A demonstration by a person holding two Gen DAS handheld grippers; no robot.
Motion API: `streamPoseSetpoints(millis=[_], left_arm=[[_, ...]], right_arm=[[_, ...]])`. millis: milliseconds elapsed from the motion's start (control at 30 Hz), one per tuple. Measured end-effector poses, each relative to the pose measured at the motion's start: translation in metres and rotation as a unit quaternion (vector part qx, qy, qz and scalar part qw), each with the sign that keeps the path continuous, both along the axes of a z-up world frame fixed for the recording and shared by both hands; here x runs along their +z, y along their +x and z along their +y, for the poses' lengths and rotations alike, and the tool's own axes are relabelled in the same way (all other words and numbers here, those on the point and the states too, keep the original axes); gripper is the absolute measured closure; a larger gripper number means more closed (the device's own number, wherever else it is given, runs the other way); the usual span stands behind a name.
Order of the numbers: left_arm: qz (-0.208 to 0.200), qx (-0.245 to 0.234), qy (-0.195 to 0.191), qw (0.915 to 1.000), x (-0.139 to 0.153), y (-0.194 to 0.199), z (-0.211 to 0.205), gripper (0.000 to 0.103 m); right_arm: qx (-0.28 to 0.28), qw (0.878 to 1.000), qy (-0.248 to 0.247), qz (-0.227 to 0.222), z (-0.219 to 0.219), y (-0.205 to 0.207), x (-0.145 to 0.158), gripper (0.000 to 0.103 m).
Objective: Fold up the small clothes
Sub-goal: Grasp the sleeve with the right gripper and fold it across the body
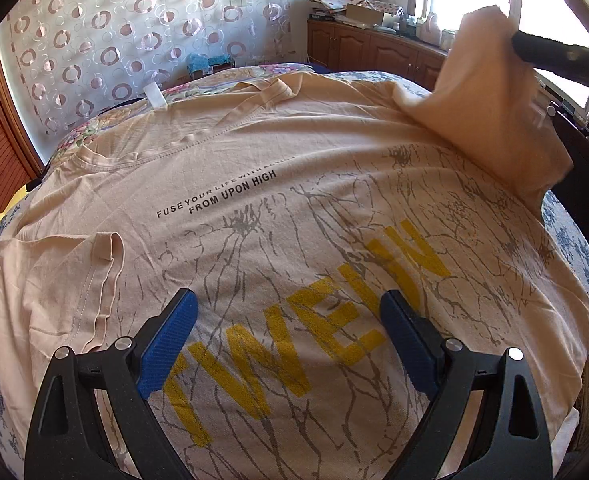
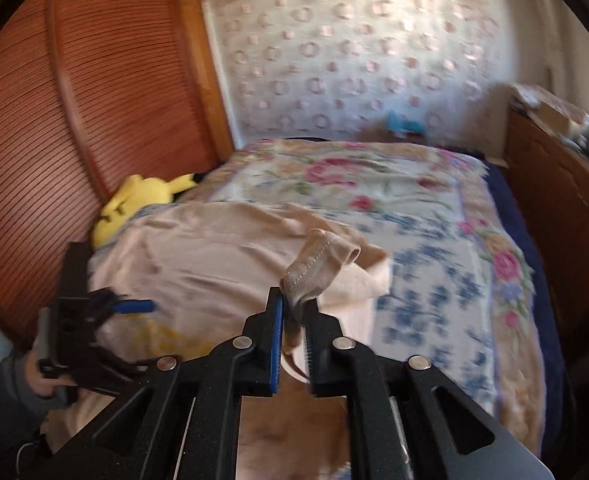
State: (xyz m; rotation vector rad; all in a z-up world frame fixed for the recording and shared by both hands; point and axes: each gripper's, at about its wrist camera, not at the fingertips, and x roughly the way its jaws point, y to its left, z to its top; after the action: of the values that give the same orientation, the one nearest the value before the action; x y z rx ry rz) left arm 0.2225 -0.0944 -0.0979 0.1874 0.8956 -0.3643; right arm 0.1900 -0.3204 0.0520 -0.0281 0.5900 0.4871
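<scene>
Floral bedspread (image 2: 434, 240) carries a beige T-shirt (image 1: 294, 200) spread flat; left gripper (image 1: 288, 340) hovers above its yellow lettering, fingers wide, while right gripper (image 2: 294, 320) lifts the shirt's sleeve (image 2: 318, 264), fingers narrow around its hem.

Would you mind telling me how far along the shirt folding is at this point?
Done: the T-shirt lies spread on the bed, its left sleeve folded inward. In hand: the right gripper lifts the right sleeve; the left gripper hovers open. Left: laying that sleeve over and folding the body.
</scene>
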Motion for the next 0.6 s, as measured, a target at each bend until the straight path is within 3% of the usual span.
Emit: streamPoseSetpoints(millis=[33, 67, 200, 433, 600], left_arm=[[0.0, 0.0, 0.0, 1.0, 0.0, 0.0, 0.0, 0.01], [0.0, 0.0, 0.0, 1.0, 0.0, 0.0, 0.0, 0.01], [0.0, 0.0, 0.0, 1.0, 0.0, 0.0, 0.0, 0.01], [0.0, 0.0, 0.0, 1.0, 0.0, 0.0, 0.0, 0.01], [0.0, 0.0, 0.0, 1.0, 0.0, 0.0, 0.0, 0.01]], right_arm=[[0.016, 1.0, -0.004, 0.0, 0.009, -0.003, -0.002, 0.054], [0.021, 1.0, -0.009, -0.002, 0.013, -0.004, -0.004, 0.051], [0.008, 1.0, -0.025, -0.002, 0.004, -0.006, -0.024, 0.051], [-0.002, 0.998, -0.036, 0.055, -0.013, -0.024, -0.072, 0.051], [-0.004, 0.997, -0.047, 0.066, -0.01, -0.044, -0.102, 0.051]])
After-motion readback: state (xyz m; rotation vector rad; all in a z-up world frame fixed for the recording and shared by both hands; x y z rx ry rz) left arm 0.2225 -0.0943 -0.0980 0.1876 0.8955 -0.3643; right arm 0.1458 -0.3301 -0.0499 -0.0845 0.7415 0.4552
